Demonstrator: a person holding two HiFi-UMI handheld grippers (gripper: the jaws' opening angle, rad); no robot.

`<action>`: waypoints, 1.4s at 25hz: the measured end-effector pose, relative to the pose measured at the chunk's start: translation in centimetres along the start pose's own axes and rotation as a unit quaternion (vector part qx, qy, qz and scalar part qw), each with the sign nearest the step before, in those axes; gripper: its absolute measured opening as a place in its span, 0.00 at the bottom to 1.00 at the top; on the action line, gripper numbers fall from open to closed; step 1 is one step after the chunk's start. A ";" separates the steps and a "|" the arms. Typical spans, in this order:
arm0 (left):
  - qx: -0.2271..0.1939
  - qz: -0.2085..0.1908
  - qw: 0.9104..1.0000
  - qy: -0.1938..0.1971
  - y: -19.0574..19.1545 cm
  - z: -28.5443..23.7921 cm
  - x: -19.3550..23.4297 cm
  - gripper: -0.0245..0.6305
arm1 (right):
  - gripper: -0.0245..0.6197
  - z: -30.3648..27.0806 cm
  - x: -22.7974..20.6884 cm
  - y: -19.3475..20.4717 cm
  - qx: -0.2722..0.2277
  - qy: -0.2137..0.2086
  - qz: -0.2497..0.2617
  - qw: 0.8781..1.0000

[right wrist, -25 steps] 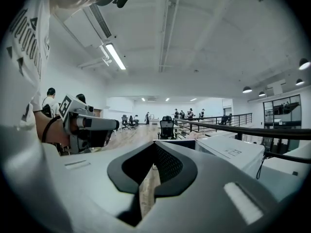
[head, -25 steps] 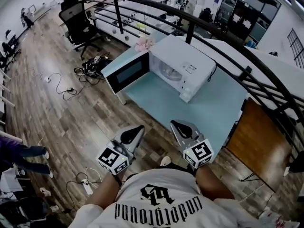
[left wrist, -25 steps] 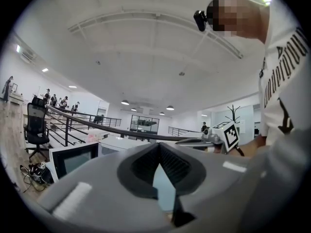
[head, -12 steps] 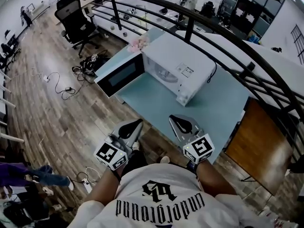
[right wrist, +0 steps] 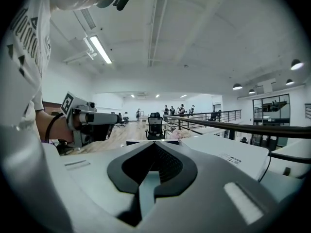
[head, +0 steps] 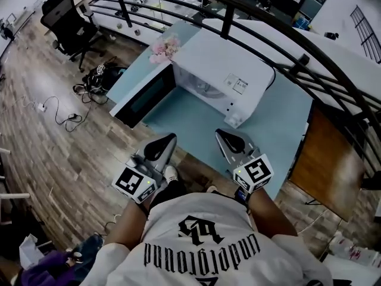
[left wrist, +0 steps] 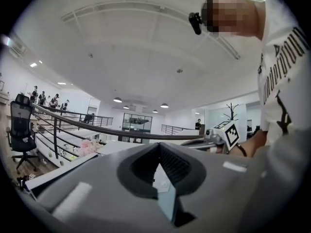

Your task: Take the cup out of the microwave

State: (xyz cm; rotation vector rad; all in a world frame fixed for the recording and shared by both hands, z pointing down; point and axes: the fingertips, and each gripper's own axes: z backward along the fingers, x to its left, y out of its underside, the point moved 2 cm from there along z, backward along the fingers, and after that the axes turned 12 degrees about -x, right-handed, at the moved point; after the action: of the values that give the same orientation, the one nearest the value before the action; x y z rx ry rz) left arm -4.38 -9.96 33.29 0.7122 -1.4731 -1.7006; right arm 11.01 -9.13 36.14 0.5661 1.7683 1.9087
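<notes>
A white microwave (head: 223, 73) stands on the light blue table (head: 280, 124), its dark-windowed door (head: 143, 97) swung open to the left. In the cavity a pale rounded shape (head: 205, 89) shows; I cannot tell if it is the cup. My left gripper (head: 168, 137) is shut and empty at the table's near edge, just below the open door. My right gripper (head: 219, 133) is shut and empty over the near edge, in front of the microwave's control side. In the right gripper view the right gripper (right wrist: 153, 145) points level at the microwave top (right wrist: 228, 152). The left gripper (left wrist: 159, 147) shows its jaws together.
A black railing (head: 286, 25) curves behind the table. Pink flowers (head: 165, 47) lie at the microwave's far left corner. A brown wooden board (head: 326, 159) stands to the right. On the wooden floor to the left are an office chair (head: 65, 22), a bag (head: 101, 76) and cables (head: 59, 109).
The person has stepped toward the table, so the microwave sits nearer. Both grippers moved forward from over the floor to the table's near edge. The door stays open.
</notes>
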 end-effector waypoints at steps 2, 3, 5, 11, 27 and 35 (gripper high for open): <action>0.002 0.009 1.000 0.014 -0.3 0.1 2.3 0.11 | 0.04 -1.7 0.3 0.1 0.007 0.015 0.000 1.000; 0.002 0.017 1.000 0.021 -0.5 0.2 3.5 0.11 | 0.04 -2.4 0.5 0.2 0.013 0.023 -0.001 1.000; 0.004 0.028 0.999 0.038 -0.9 0.3 5.5 0.11 | 0.04 -4.0 0.7 0.1 0.021 0.039 -0.002 0.999; 0.014 0.029 0.996 0.083 -1.0 0.5 10.0 0.11 | 0.04 -7.7 0.3 0.8 0.031 0.082 0.007 0.996; 0.061 0.030 0.991 0.112 4.3 -3.2 15.3 0.11 | 0.08 -11.7 -5.3 7.9 0.053 0.093 0.006 0.994; 0.083 0.040 0.989 0.116 8.6 -6.6 16.6 0.11 | 0.14 -13.1 -8.7 14.0 0.082 0.091 -0.029 0.992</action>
State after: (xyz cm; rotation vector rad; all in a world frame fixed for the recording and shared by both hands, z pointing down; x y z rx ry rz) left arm -6.58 -27.77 41.71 0.8967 -1.4682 -1.3942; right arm 9.29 -25.58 49.20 0.4034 2.0483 1.8361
